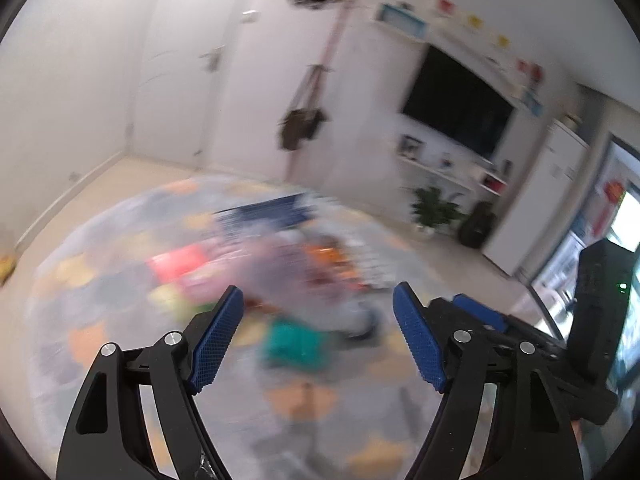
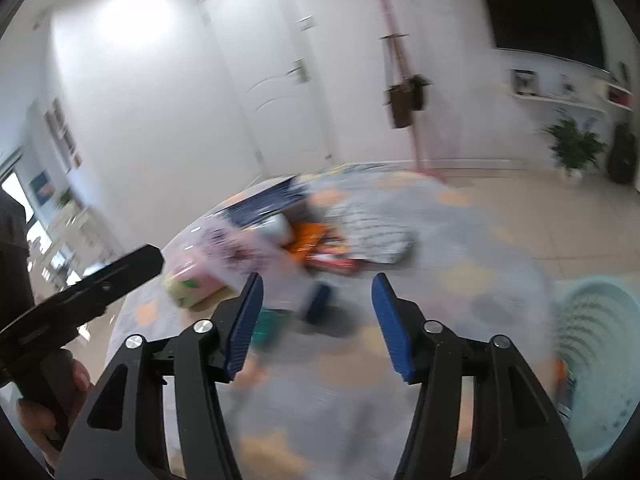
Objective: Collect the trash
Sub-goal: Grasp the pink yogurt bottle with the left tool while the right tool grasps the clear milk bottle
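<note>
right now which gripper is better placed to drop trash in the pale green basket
Right, tentatively. The pale green basket sits just beside the right gripper in its own view, while the left view shows no basket. Both the right and the left gripper are open and empty above the blurred litter pile.

walls: white | door (image 2: pixel 276 80): white | TV (image 1: pixel 456 106): wall-mounted | floor (image 2: pixel 560 216): pale tile | potted plant (image 1: pixel 434 208)

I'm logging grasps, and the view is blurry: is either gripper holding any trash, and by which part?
Nothing is held. The left gripper and the right gripper are both open, with only the blurred rug showing between their pads.
</note>
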Motion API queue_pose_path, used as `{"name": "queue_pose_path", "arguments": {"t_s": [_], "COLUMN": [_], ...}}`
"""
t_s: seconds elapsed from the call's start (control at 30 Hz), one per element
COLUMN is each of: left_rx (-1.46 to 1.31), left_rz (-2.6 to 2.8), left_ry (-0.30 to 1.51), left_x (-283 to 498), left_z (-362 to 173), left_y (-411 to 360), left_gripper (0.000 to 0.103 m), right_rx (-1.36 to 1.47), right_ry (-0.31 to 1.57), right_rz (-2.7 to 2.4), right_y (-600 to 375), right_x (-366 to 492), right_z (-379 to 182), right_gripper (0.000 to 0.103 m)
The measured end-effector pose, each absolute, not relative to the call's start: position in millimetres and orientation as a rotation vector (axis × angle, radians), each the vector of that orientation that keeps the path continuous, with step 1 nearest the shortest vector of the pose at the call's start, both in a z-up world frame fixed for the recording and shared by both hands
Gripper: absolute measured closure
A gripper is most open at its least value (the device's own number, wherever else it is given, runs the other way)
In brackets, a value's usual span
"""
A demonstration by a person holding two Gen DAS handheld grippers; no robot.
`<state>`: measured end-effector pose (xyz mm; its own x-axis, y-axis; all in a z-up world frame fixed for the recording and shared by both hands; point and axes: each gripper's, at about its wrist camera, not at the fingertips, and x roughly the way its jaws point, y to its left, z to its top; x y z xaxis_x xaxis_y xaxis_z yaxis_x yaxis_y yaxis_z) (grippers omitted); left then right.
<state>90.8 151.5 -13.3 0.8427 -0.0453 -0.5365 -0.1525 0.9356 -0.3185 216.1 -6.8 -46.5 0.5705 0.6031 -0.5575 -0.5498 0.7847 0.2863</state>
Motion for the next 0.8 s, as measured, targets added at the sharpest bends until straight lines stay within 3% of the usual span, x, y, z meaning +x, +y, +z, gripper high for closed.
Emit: {"name": "queue_pose_path", "arguments": {"t_s": [0.3,0.6,0.8], "left_rx": [-0.41,-0.417,-0.348], "left_rz": [0.145,0.098,0.073], "left_ry": [0.61,0.648,0.672], "left_x": [84.1,101.0,120.0], "left_z": [-32.6,-54.1,-60.6], "left_y": [229.9,247.4,230.2], "left_gripper": [0.029,0.029,0.028], "right_rx": [-0.174,-0.28,-0.319], "right_ry": [0.715,0.733,0.694], "right_rz": [0.782,0.801,0.834], "right_y": [91.3,119.4,118.4], "right_x": [234.2,256.6,252.8], "right_z": [-60.3,-73.7,-75.3], "right_gripper": [0.023,0.023,0.037]}}
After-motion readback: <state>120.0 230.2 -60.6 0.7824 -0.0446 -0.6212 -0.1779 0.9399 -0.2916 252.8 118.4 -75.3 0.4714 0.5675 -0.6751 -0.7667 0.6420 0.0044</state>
